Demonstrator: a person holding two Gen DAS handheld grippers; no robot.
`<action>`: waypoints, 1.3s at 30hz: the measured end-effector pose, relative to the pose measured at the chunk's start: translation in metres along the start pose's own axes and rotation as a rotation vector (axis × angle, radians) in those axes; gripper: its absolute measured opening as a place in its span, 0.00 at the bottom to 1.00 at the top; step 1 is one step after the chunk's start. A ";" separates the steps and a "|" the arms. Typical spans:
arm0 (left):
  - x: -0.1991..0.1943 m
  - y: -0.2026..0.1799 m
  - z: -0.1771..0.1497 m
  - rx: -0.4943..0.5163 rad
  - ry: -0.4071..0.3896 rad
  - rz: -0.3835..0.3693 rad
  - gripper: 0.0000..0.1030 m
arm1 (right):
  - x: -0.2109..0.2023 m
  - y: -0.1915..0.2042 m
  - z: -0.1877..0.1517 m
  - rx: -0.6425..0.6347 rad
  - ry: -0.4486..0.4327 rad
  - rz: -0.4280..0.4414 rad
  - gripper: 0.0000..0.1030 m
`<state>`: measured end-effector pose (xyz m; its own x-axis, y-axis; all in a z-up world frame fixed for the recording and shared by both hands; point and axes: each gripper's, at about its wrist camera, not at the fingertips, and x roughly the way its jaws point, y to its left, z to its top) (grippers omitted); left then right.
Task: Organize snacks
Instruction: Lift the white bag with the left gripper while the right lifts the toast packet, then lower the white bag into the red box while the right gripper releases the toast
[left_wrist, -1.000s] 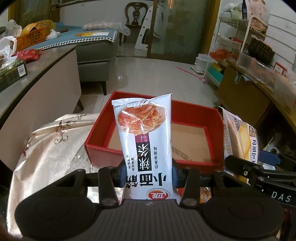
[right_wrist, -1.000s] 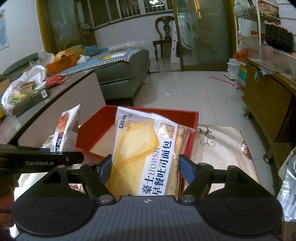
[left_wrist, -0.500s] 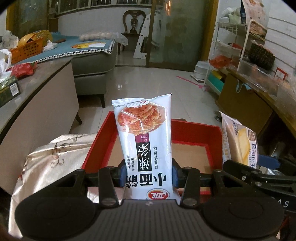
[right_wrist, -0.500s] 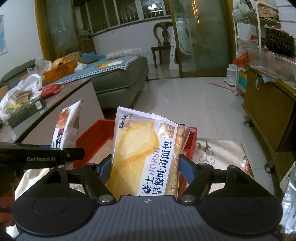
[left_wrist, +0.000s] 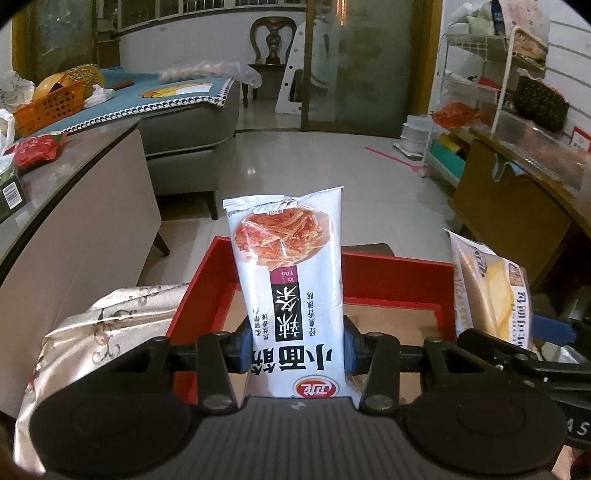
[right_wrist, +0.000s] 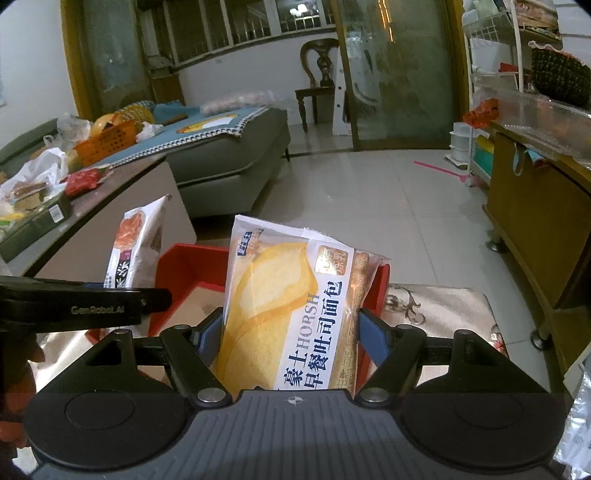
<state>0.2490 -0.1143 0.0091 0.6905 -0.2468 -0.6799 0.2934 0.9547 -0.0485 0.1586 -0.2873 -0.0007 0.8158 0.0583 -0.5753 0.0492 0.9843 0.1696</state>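
Gleaming pale floor tiles (left_wrist: 295, 166) run back to a frosted glass door (right_wrist: 399, 74) with a carved wooden chair (right_wrist: 317, 70) beside it. On the left, a grey sofa (left_wrist: 192, 129) wears a blue knitted throw, and a long counter (left_wrist: 74, 206) carries an orange mesh basket (left_wrist: 51, 107) and crumpled wrappers. On the right, a white wire rack (left_wrist: 480, 81) stands over a wooden cabinet (right_wrist: 532, 221).

Close in, a shiny cream cloth (left_wrist: 103, 321) with scrolled embroidery covers the near surface, and on it sits a shallow red box (left_wrist: 399, 273), square-cornered, with a plain brown cardboard floor.

The left gripper (left_wrist: 293, 349) is clamped tight on a tall, glossy white snack pack (left_wrist: 288, 280), printed with red spicy strips and bold black characters. It stands upright between the blue pads, hovering over the box's near edge.

The right gripper (right_wrist: 290, 336) is clenched on a plump bread bag (right_wrist: 291, 306), crinkly clear plastic showing yellow-white slices inside, its top corner tilting right. It hangs above the box's right side, blue pads pressing both flanks.

Each view catches the other tool: black, angular, hard plastic arms, alongside its packet.
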 end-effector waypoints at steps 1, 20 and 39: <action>0.003 0.000 0.001 0.001 0.001 0.001 0.37 | 0.002 0.000 0.001 -0.001 -0.001 0.000 0.77; 0.072 -0.007 -0.013 0.069 0.105 0.096 0.37 | 0.054 -0.004 -0.011 -0.045 0.098 0.032 0.68; 0.072 0.009 -0.034 0.131 0.213 0.108 0.45 | 0.056 0.013 -0.015 -0.125 0.159 0.034 0.79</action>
<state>0.2788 -0.1180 -0.0654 0.5718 -0.0911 -0.8154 0.3186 0.9405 0.1184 0.1966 -0.2689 -0.0429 0.7144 0.1079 -0.6914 -0.0568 0.9937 0.0964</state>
